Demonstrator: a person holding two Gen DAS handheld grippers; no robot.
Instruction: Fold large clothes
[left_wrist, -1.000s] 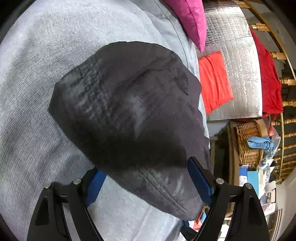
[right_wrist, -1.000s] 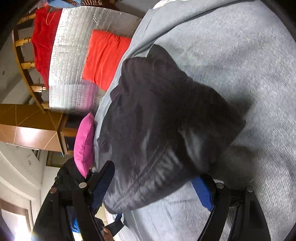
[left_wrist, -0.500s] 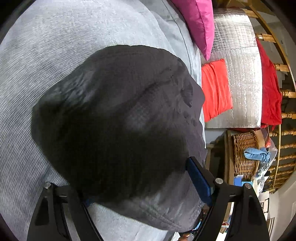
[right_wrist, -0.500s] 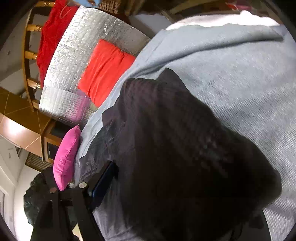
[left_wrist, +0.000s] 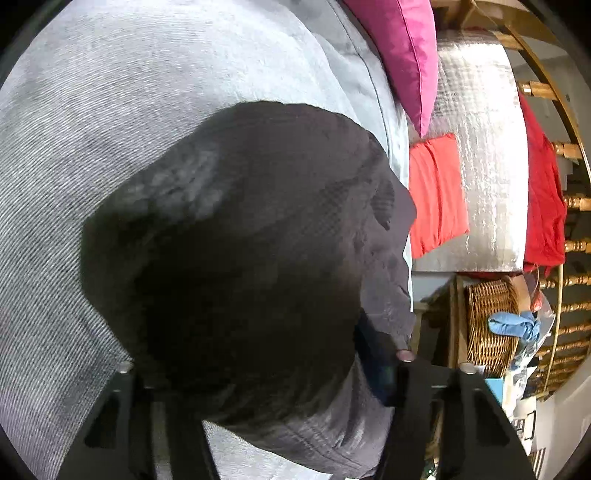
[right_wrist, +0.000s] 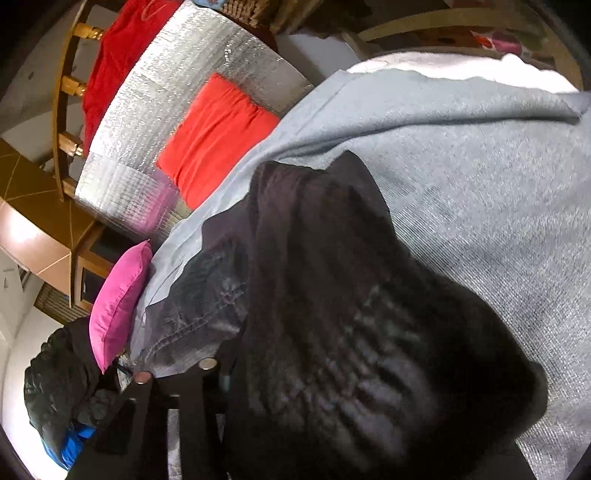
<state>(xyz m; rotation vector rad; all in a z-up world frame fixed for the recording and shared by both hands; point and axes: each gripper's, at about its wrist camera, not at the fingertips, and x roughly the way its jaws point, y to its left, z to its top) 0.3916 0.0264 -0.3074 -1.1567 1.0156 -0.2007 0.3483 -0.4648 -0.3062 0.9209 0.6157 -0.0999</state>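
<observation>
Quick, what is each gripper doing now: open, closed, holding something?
Left gripper: closing, dark garment between its fingers.
Right gripper: closing, same garment between its fingers; grip cannot be told.

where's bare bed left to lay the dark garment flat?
Free: the grey ribbed bedspread left of the dark grey garment in the left view; in the right view, the stretch between garment and white sheet edge. Crowded: the side by the magenta satin cushion, where the garment reaches the bed's edge.

The garment (left_wrist: 240, 258) lies on the bedspread (left_wrist: 92, 166), near its edge.
</observation>
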